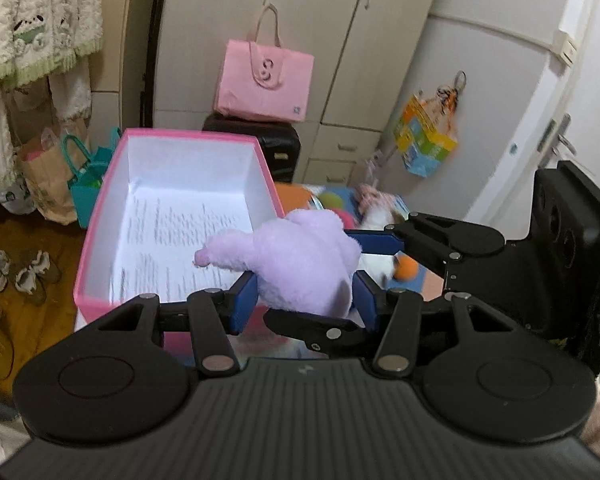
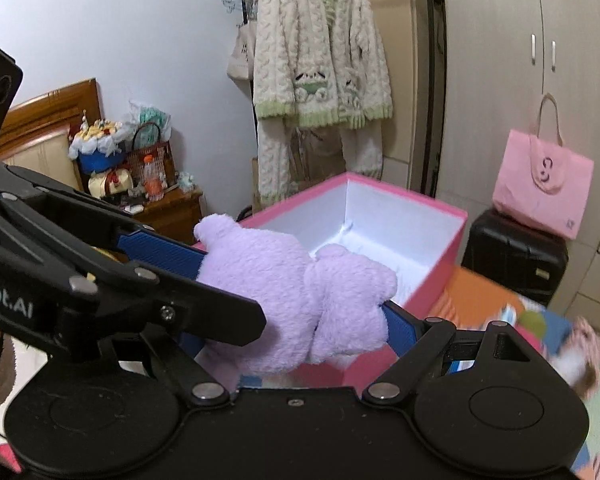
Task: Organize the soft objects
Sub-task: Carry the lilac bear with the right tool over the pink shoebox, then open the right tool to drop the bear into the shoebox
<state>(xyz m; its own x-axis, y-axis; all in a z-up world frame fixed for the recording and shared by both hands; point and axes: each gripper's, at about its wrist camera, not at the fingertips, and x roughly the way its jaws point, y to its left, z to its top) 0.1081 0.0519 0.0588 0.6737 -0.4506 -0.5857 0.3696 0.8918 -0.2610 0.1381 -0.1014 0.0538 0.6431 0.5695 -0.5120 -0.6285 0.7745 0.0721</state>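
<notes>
From the left wrist camera, the left gripper [image 1: 305, 300] squeezes a soft purple plush toy [image 1: 300, 264] between its two blue pads [image 1: 245, 302]. The jaws stand fairly narrow, pressed on the bottom part of the toy. The toy sticks up and ahead of the gripper. Its small pink-tipped end pokes out to the left, over the pink box [image 1: 100, 240]. The box sits just ahead and to the left, with white walls inside and a sheet with lines of print on its floor. The right gripper [image 1: 380, 246] reaches in from the right, and one of its blue fingers touches the toy's far side.

From the right wrist camera, the right gripper [image 2: 300, 280] holds the same purple plush toy [image 2: 292, 300] with its jaws wide. A blue finger [image 2: 160, 250] lies against the toy on the left and another [image 2: 402, 326] on the right. The left gripper [image 2: 220, 312] comes in from the left, just under the toy. The pink box [image 2: 440, 276] stands open right behind the toy.
</notes>
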